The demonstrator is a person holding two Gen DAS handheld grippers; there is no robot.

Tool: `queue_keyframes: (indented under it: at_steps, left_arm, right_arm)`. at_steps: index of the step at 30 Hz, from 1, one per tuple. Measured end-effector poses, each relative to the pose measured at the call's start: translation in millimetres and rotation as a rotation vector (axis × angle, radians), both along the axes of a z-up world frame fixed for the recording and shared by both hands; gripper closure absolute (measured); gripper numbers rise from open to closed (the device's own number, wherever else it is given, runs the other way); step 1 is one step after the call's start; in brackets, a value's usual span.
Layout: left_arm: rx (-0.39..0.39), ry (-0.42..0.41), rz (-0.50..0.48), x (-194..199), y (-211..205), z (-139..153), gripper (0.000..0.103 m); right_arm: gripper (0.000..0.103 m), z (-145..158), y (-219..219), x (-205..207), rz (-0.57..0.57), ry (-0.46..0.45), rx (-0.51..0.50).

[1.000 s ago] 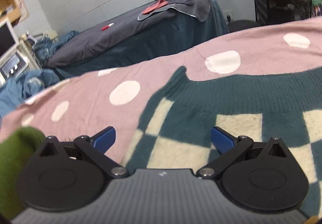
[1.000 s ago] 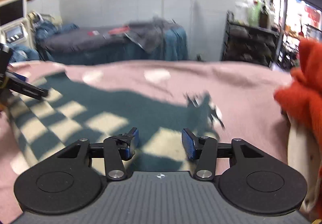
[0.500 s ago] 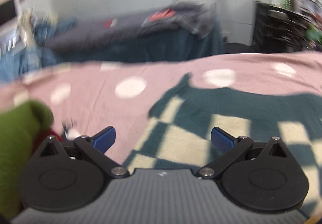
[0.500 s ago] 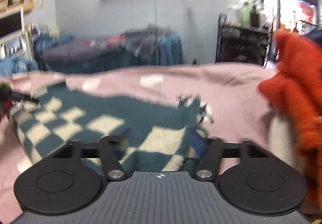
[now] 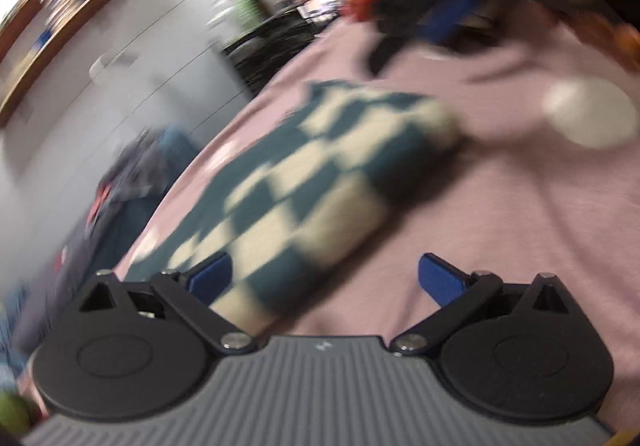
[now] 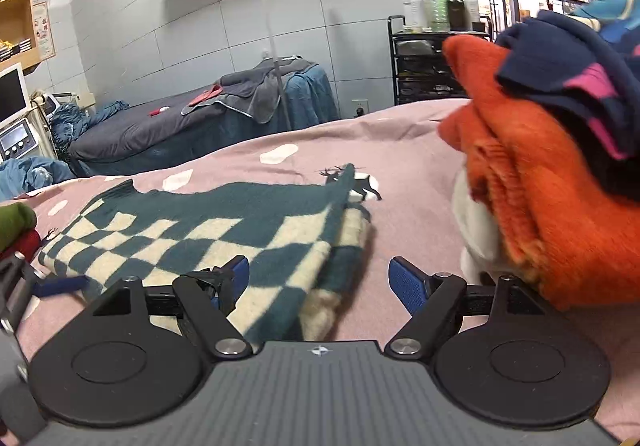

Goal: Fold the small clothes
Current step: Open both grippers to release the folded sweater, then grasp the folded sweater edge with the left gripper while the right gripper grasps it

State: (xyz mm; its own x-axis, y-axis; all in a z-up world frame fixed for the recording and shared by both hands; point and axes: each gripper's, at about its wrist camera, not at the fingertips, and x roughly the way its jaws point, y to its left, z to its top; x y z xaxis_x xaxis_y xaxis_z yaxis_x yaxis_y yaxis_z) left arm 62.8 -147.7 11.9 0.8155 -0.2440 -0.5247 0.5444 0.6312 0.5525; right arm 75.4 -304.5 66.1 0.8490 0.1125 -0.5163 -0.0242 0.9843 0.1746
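Observation:
A teal-and-cream checked knit (image 6: pixel 224 230) lies folded double on the pink spotted bedspread (image 6: pixel 400 149). My right gripper (image 6: pixel 320 280) is open wide. The knit's folded right edge lies between its blue pads, and neither pad presses on it. The left wrist view is blurred. It shows the same knit (image 5: pixel 304 181) running away from my open left gripper (image 5: pixel 324 278), with its near end beside the left pad. A blue finger (image 6: pixel 60 284) of the left gripper shows at the knit's left end. A blue finger (image 5: pixel 444 19) of the right gripper shows beyond its far end.
A pile of folded clothes (image 6: pixel 540 205), orange with a navy piece (image 6: pixel 568 77) on top, stands close on the right. Green (image 6: pixel 14 217) and red cloth lie at the left edge. Behind the bed are a grey treatment couch (image 6: pixel 180 125), a lamp and a black trolley (image 6: pixel 428 65).
My left gripper has swung fast sideways and rolled, so it now looks along the knit toward the right gripper. The right gripper's jaws have widened and it has shifted nearer the orange pile.

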Motion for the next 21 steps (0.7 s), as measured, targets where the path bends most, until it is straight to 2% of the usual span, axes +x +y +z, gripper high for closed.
queue_keyframes:
  at_steps: [2,5,8,10,12,14,16,19,21]
  left_arm:
    - [0.032,-0.045,-0.004,2.8,-19.3,-2.3,0.005]
    - [0.036,-0.044,-0.008,19.7,-41.2,-3.1,0.008]
    - [0.046,-0.059,-0.012,36.1,-55.6,-7.6,0.017]
    - [0.053,-0.048,-0.021,41.6,-66.6,-12.2,0.049]
    - [0.085,-0.051,-0.036,40.6,-78.3,-19.7,0.068]
    - [0.12,-0.085,-0.04,37.1,-90.1,-26.4,0.074]
    - [0.079,-0.059,-0.019,39.0,-87.6,-24.4,0.077]
    - [-0.055,0.041,0.022,49.5,-74.1,-14.5,0.077]
    - [-0.108,0.08,0.023,53.7,-66.2,-9.5,0.077]
  right_arm:
    - [0.0,-0.5,-2.2,-2.6,-0.001,0.006,0.008]
    - [0.0,-1.3,-2.7,-4.6,0.005,0.005,0.009]
    - [0.0,-1.3,-2.7,-4.2,0.008,0.004,0.02]
    - [0.0,-0.7,-2.7,-4.0,0.012,0.007,0.023]
    - [0.0,-0.9,-6.0,-2.9,0.008,0.018,0.049]
    - [0.0,-2.4,-9.2,-1.4,-0.007,0.037,0.077]
    - [0.0,-4.2,-12.4,0.7,-0.015,0.063,0.123]
    - [0.0,-9.0,-15.5,5.4,-0.014,0.106,0.215]
    - [0.0,-13.6,-16.9,11.5,-0.038,0.137,0.259]
